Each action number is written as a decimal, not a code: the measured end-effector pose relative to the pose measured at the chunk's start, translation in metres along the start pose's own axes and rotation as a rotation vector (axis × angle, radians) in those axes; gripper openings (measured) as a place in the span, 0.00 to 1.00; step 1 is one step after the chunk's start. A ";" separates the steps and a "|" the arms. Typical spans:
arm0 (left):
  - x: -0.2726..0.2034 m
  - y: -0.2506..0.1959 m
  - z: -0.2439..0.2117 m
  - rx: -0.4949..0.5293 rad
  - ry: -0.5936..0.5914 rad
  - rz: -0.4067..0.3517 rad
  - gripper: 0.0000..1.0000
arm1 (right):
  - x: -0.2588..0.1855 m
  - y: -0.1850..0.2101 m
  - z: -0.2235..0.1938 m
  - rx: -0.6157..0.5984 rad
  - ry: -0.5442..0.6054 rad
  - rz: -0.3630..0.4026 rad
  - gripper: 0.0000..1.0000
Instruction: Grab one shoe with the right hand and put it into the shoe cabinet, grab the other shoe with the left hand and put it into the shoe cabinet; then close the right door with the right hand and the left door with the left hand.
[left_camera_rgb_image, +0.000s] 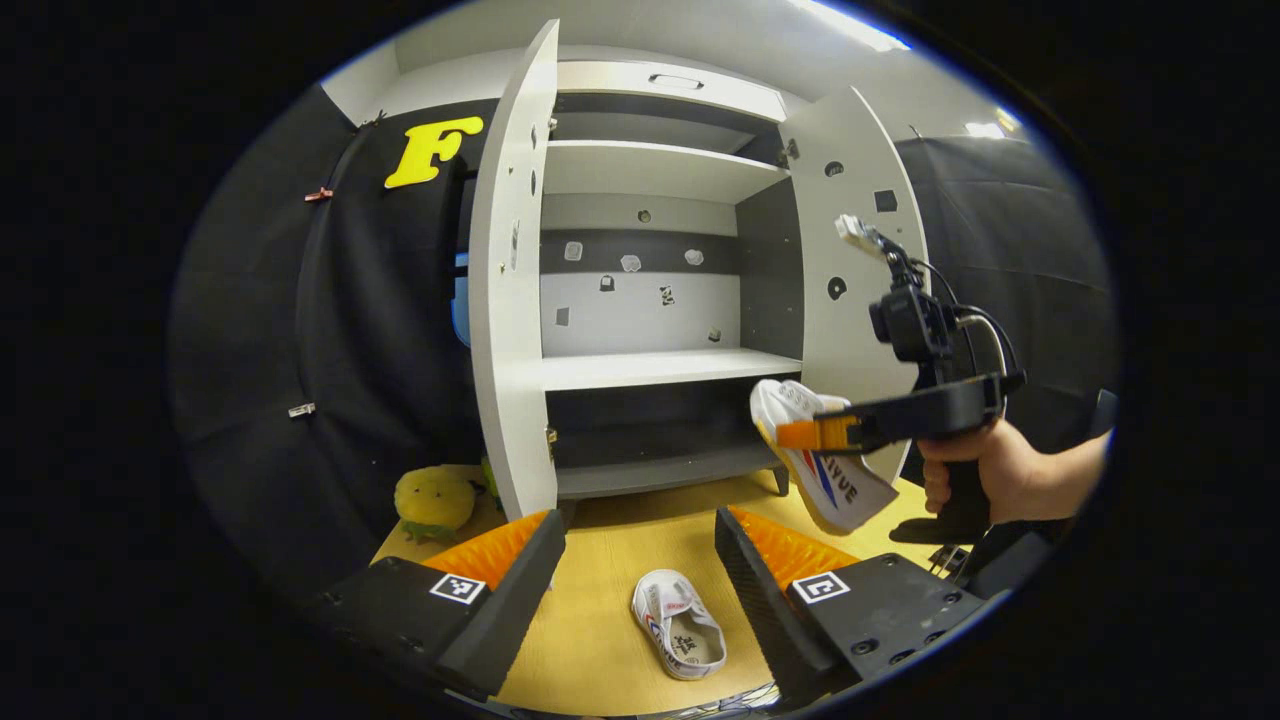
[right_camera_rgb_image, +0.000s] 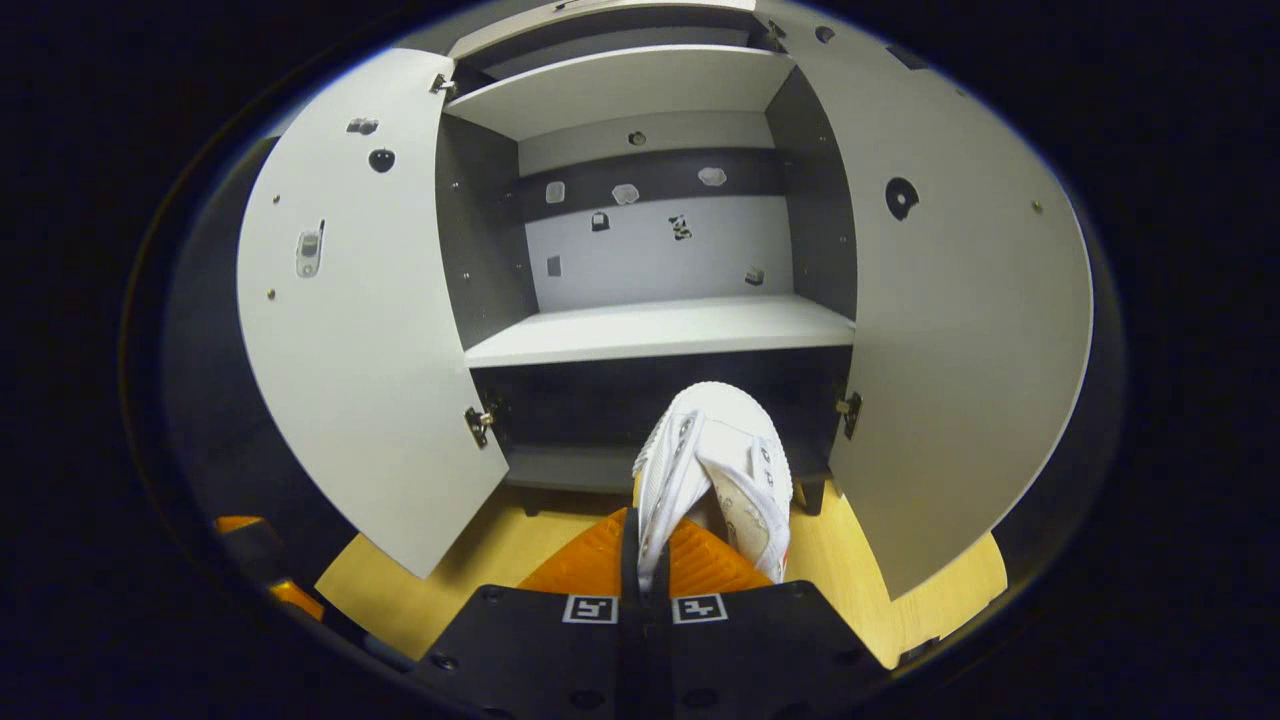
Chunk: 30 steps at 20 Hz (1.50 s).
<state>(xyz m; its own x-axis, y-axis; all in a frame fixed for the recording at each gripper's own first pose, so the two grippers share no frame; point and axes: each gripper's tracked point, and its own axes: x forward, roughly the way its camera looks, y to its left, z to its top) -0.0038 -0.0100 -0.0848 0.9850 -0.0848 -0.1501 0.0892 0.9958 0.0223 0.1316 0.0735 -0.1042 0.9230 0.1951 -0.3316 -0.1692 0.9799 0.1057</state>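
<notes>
The place is a staged recording booth, not a lived-in home. Black cloth (left_camera_rgb_image: 330, 330) hangs as walls at the left and right of the left gripper view, a white shoe cabinet (left_camera_rgb_image: 650, 370) stands mid-frame on a bare wooden floor (left_camera_rgb_image: 600, 620), and strip lights (left_camera_rgb_image: 850, 25) glare from a plain ceiling at upper right.
</notes>
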 end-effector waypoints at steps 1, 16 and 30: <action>0.002 -0.001 0.004 0.002 -0.007 -0.001 0.95 | 0.003 0.001 0.015 -0.006 -0.016 0.004 0.05; 0.037 0.013 0.040 -0.040 -0.054 0.109 0.95 | 0.146 -0.021 0.213 -0.219 -0.195 -0.008 0.05; 0.031 0.039 0.044 -0.114 -0.052 0.345 0.95 | 0.308 -0.049 0.190 -0.278 0.064 -0.056 0.05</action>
<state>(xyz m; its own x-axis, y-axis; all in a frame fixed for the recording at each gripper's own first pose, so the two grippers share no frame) 0.0370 0.0242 -0.0449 0.9607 0.2583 -0.1021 -0.2641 0.9633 -0.0476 0.4900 0.0780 -0.0330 0.9113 0.1341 -0.3893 -0.2153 0.9612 -0.1727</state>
